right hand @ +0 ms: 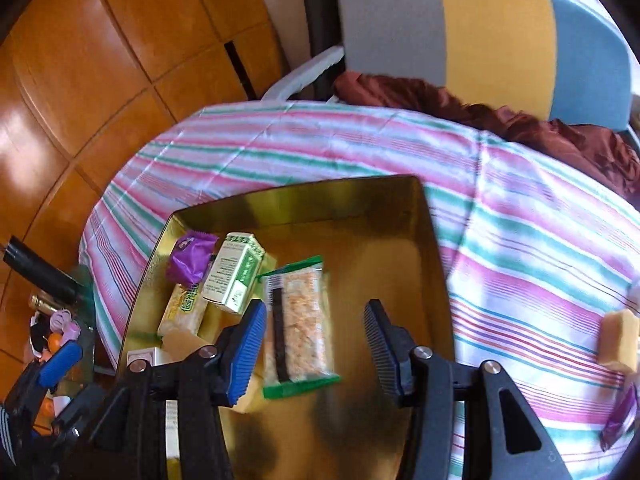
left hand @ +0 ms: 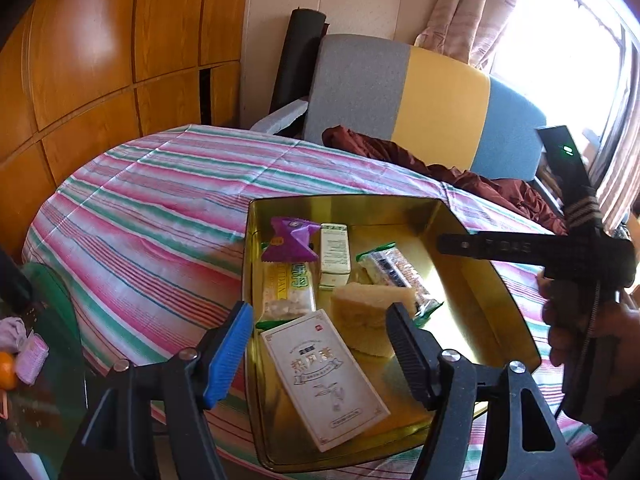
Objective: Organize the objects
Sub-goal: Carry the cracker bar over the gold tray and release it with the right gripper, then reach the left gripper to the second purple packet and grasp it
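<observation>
A gold tin tray (left hand: 344,200) sits on the striped tablecloth (left hand: 152,216). It holds a purple packet (left hand: 290,240), a green-and-white carton (left hand: 334,258), a yellow-green snack bar (left hand: 286,292), a clear rice-cracker pack (left hand: 400,276), a yellow cake piece (left hand: 366,312) and a white box (left hand: 324,376). My left gripper (left hand: 320,354) stands open over the white box, pads clear of it. In the right wrist view my right gripper (right hand: 316,344) is open above the tray (right hand: 300,192). The cracker pack (right hand: 300,320) lies flat between its fingers, untouched.
On the cloth at the right lie another yellow cake piece (right hand: 620,340) and a purple packet (right hand: 618,420). A grey, yellow and blue chair (left hand: 400,92) with maroon cloth (left hand: 400,156) stands behind the table. A glass side table (left hand: 44,360) with small items is at the left.
</observation>
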